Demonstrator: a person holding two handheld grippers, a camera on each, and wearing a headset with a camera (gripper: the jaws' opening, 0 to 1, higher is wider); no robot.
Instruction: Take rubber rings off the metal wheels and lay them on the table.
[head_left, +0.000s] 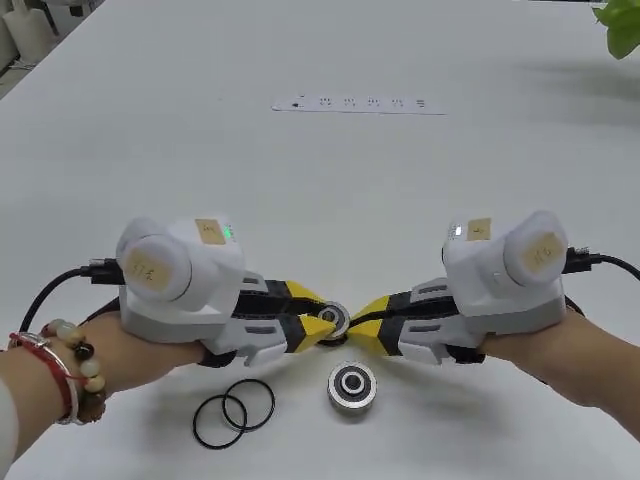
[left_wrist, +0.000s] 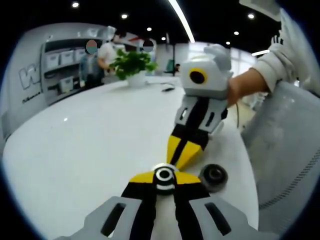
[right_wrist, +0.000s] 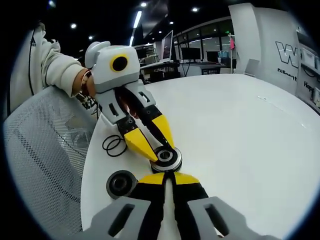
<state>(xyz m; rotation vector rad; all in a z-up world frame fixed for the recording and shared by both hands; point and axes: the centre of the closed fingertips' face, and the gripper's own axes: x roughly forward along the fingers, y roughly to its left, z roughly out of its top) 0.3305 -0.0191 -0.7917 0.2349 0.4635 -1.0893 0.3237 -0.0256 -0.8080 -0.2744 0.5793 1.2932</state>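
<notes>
My left gripper (head_left: 325, 322) is shut on a small metal wheel (head_left: 333, 319), held just above the white table (head_left: 300, 200). In the left gripper view the wheel (left_wrist: 164, 176) sits between my own yellow tips. My right gripper (head_left: 358, 325) faces it from the right, jaws shut, with the tips touching the wheel's rim (right_wrist: 166, 158). I cannot tell whether they pinch the rubber. A second wheel (head_left: 352, 386) lies on the table just below the tips. Two black rubber rings (head_left: 235, 410) lie overlapping to its left.
A white power strip (head_left: 360, 103) lies far back on the table. A green plant (head_left: 625, 25) stands at the far right corner. A mesh chair back (right_wrist: 40, 165) is close to the table's near edge. People stand by shelves in the background (left_wrist: 107, 50).
</notes>
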